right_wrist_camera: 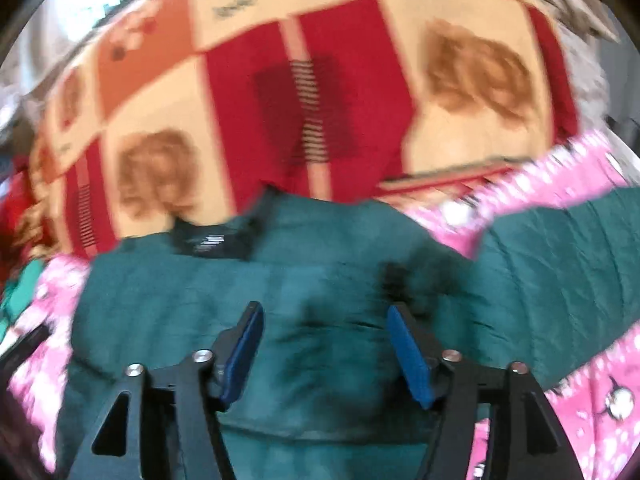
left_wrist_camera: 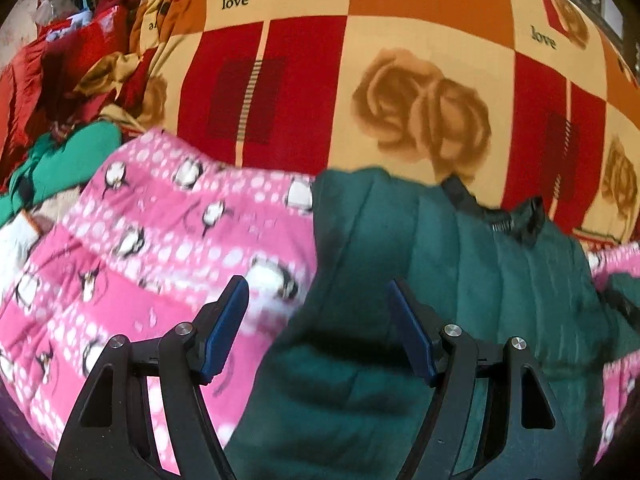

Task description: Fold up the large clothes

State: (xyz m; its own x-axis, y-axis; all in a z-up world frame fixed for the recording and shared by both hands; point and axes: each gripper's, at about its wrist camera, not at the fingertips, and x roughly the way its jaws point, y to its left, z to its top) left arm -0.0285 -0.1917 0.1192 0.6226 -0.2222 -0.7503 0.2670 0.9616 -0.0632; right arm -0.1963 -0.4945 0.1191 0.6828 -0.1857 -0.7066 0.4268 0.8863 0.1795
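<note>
I held both tongs, left and right, spread open and empty above the dark green quilted jacket.

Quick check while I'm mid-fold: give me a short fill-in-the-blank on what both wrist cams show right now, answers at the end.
1. The dark green quilted jacket lies on a pink blanket printed with ____.
2. The word printed on the checked bedspread beyond the jacket is ____.
3. The left gripper and the right gripper both have their jaws ____, with nothing pinched.
4. The jacket's collar is coloured ____.

Answers: penguins; love; open; black
</note>
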